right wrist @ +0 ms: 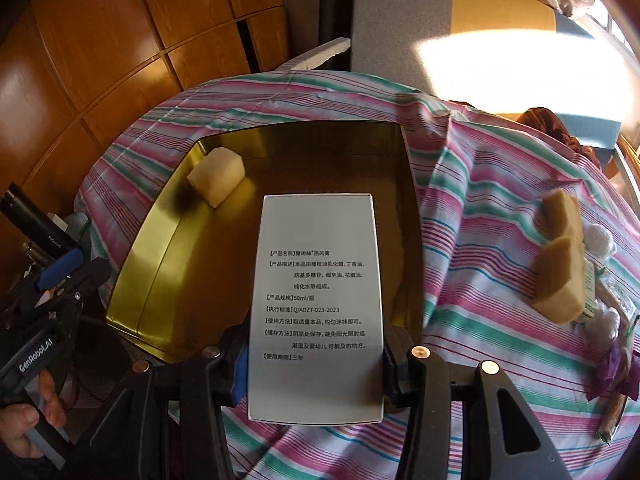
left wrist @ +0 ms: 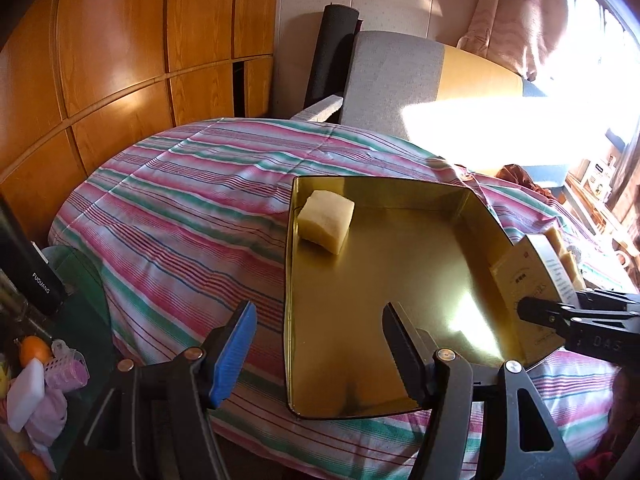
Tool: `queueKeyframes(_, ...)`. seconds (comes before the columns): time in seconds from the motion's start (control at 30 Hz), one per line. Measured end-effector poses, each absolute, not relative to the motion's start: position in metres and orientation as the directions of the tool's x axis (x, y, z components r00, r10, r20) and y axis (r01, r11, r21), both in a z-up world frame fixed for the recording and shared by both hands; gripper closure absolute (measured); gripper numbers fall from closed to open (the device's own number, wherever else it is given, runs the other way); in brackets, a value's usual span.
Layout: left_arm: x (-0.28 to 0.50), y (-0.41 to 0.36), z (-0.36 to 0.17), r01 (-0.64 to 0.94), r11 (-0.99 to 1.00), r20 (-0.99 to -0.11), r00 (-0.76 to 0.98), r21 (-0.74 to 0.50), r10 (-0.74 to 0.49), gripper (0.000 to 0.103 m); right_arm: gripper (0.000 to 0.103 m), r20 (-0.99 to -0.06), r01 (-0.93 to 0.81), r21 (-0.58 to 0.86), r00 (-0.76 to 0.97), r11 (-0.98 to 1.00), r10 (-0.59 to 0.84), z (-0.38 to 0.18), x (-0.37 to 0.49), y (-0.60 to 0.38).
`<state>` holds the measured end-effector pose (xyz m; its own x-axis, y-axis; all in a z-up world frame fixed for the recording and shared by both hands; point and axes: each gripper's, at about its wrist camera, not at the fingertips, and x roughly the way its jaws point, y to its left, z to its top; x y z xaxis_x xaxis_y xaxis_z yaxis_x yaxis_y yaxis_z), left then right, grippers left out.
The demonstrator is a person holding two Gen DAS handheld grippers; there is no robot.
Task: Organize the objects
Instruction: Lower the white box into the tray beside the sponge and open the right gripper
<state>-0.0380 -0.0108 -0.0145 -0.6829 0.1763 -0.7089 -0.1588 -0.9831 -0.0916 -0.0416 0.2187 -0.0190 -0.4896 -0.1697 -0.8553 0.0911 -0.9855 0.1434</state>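
A gold metal tin (left wrist: 400, 300) (right wrist: 160, 264) lies open on the striped cloth. A pale yellow sponge block (left wrist: 326, 222) (right wrist: 216, 178) sits in its far left corner. My right gripper (right wrist: 314, 364) is shut on a white printed carton (right wrist: 316, 304) and holds it over the tin's near right part; the carton shows in the left wrist view (left wrist: 528, 292) at the tin's right wall. My left gripper (left wrist: 320, 340) is open and empty over the tin's near left edge. Two brown sponge blocks (right wrist: 560, 256) lie on the cloth right of the tin.
The striped cloth (left wrist: 180, 208) covers a round table. A grey chair (left wrist: 392, 80) stands behind it. White cotton balls (right wrist: 600, 240), a pencil and packets lie at the right. A black flask (left wrist: 28, 276), oranges and small items crowd the left side. Wooden cabinets line the left wall.
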Motion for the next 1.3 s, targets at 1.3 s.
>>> queueKeyframes(1.3,-0.029,-0.079,-0.026,0.000,-0.991,-0.728,-0.679,-0.132,0.097,0.034,0.047,-0.807,0.107,0.493,-0.314,-0.863,-0.500,-0.052,-0.132,0.108)
